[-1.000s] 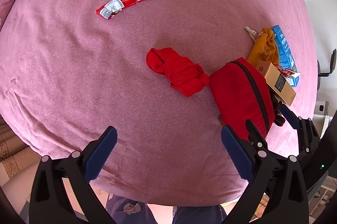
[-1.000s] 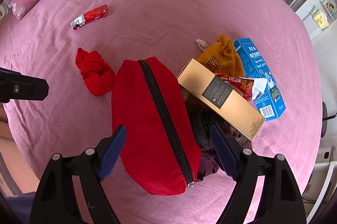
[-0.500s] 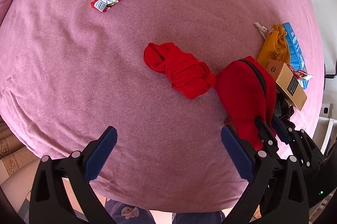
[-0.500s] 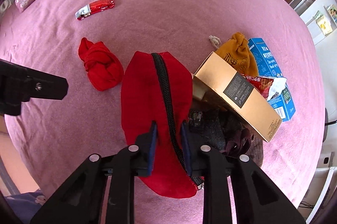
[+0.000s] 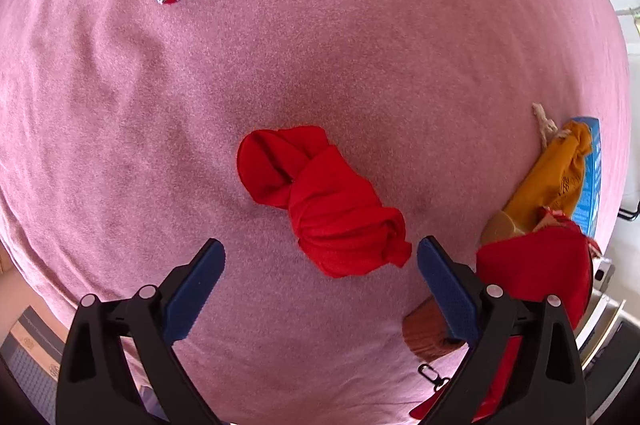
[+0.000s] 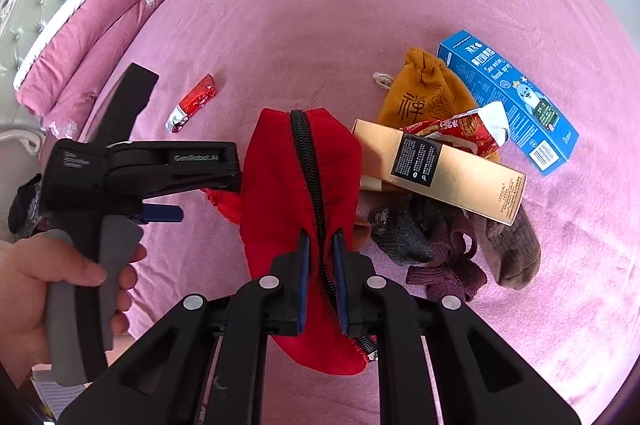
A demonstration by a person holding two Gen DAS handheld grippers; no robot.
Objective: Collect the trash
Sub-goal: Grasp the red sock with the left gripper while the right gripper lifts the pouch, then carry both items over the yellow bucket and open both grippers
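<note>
— On the pink bedspread [image 5: 360,45], what's changed?
— Right gripper [image 6: 320,261] has clamped the red zippered fabric pouch [image 6: 280,185]; left gripper [image 5: 320,265], lower now, jaws wide but narrowing, straddles the crumpled red cloth [image 5: 320,201].

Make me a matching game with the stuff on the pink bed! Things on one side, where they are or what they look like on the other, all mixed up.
Things:
1. red zipper pouch
2. gold box
3. red knotted cloth
4. blue box

Descriptions:
A. lies alone on the blanket, just ahead of the open left gripper
B. pinched at the zipper by the right gripper
C. rests on top of dark knitted clothes
D. has a cartoon figure printed on it, beside the mustard drawstring bag

Pairs: 1-B, 2-C, 3-A, 4-D
</note>
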